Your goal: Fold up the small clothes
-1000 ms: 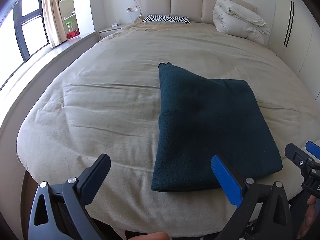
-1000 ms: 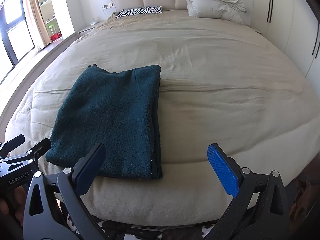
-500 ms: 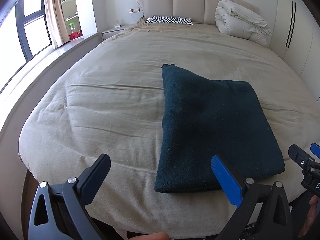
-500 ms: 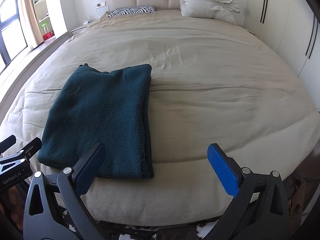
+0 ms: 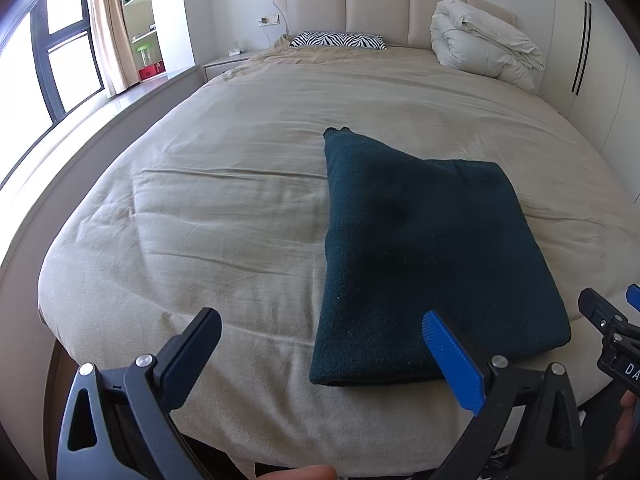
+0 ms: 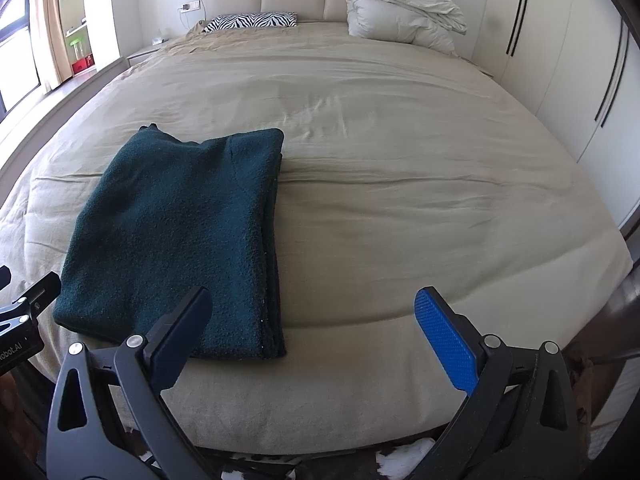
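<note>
The folded fleece garment (image 5: 424, 256) is showing a uniform dark teal. The bed cover (image 5: 224, 216) is presenting a plain beige, and the padded headboard (image 5: 376, 4) a paler beige. The pillow (image 5: 338, 40) is displaying a black-and-white zebra stripe. The folded duvet (image 5: 480, 40) is appearing off-white. Each gripper is showing a black frame, one black finger (image 6: 180, 332) and one blue finger pad (image 6: 444, 340).

A wide bed (image 5: 240, 208) with a beige cover fills the scene. At its far end stands a padded headboard (image 5: 376, 4). A zebra pillow (image 5: 338, 40) lies just before it, left of a bundled white duvet (image 5: 480, 40). Far left are a window (image 5: 60, 52), a curtain (image 5: 106, 28) and shelves (image 5: 140, 20). White wardrobes (image 6: 560, 80) line the right wall.
</note>
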